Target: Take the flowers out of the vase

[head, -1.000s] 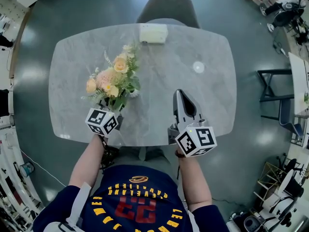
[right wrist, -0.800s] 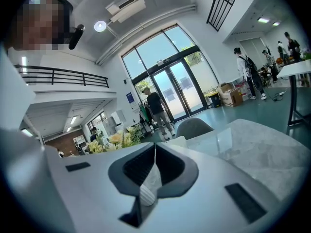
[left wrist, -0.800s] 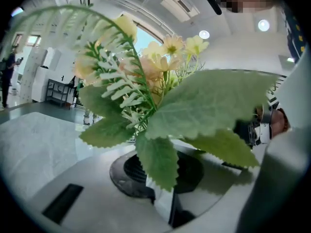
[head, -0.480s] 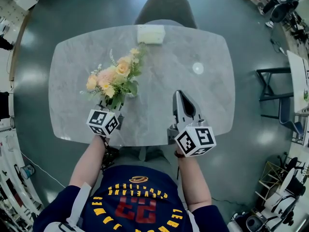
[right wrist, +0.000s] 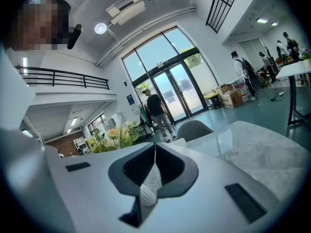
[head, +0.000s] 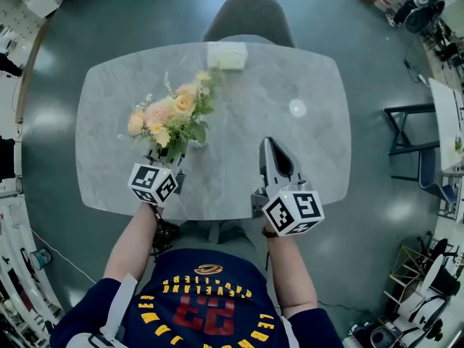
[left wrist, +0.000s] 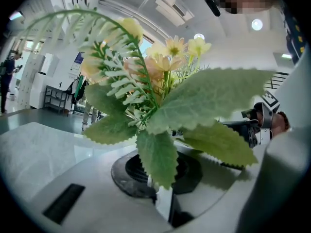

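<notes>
A bunch of peach, pink and cream flowers [head: 168, 117] with green leaves stands over the left half of the marble table [head: 239, 158]. My left gripper [head: 165, 162] is shut on the base of the bunch, and the leaves cover its fingertips. In the left gripper view the flowers [left wrist: 163, 64] rise straight from the closed jaws of the left gripper [left wrist: 163, 198], and one leaf hides the stems. A small pale thing [head: 199, 142] at the bunch's right edge may be the vase; most of it is hidden. My right gripper [head: 270, 147] is shut and empty at mid-table, and the right gripper view shows this right gripper [right wrist: 153, 176] with its jaws together.
A white box [head: 227, 55] sits at the table's far edge in front of a grey chair [head: 249, 17]. A small white round thing [head: 298, 108] lies to the right. A dark chair [head: 409, 147] stands on the floor at right. People stand in the background.
The flower bunch has shifted slightly left and away from me with the left gripper. The right gripper has stayed still.
</notes>
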Action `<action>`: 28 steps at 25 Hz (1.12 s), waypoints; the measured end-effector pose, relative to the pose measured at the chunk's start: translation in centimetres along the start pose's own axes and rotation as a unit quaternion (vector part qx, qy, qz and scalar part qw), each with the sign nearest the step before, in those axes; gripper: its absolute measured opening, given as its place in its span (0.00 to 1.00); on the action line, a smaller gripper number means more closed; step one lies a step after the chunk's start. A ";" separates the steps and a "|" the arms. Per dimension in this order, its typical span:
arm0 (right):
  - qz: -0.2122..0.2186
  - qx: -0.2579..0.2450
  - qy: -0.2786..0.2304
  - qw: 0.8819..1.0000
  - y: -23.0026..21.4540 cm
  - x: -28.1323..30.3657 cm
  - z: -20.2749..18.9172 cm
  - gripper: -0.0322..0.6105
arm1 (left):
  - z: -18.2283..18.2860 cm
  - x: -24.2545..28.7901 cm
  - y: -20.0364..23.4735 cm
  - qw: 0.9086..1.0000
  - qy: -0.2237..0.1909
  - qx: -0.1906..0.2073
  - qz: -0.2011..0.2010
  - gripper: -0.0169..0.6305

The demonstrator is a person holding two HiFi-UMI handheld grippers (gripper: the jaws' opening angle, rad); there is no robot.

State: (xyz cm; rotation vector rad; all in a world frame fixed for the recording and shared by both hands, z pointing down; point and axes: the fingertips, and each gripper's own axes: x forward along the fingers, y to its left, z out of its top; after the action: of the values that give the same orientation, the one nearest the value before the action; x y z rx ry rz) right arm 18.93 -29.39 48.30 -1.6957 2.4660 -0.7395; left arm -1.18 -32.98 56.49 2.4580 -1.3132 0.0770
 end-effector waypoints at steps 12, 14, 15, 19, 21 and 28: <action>0.011 0.002 -0.011 1.000 0.8 -0.5 1.4 0.06 | 5.9 -1.4 -1.2 0.999 -0.034 0.014 -0.001 0.06; 0.013 0.001 -0.013 1.000 0.8 -0.5 1.8 0.06 | 6.8 -1.8 -1.3 0.999 -0.040 0.013 0.001 0.06; 0.014 0.001 -0.014 1.000 0.7 -0.5 2.0 0.06 | 7.3 -2.0 -1.3 0.999 -0.043 0.011 0.002 0.06; 0.019 0.001 -0.018 1.000 0.8 -0.9 2.5 0.06 | 9.2 -3.5 -1.4 0.998 -0.056 -0.002 0.006 0.06; 0.023 0.002 -0.019 1.000 1.0 -1.0 2.7 0.06 | 10.4 -4.4 -1.3 0.998 -0.065 -0.004 0.010 0.06; 0.038 -0.001 -0.027 0.999 2.1 -1.2 3.8 0.06 | 14.1 -7.3 -1.0 0.994 -0.106 -0.012 0.027 0.06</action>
State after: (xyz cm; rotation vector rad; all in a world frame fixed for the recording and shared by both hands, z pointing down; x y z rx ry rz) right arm 18.78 -29.02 43.84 -1.5908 2.4809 -0.6746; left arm -6.16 -31.39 41.47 2.4645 -1.4582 -0.1905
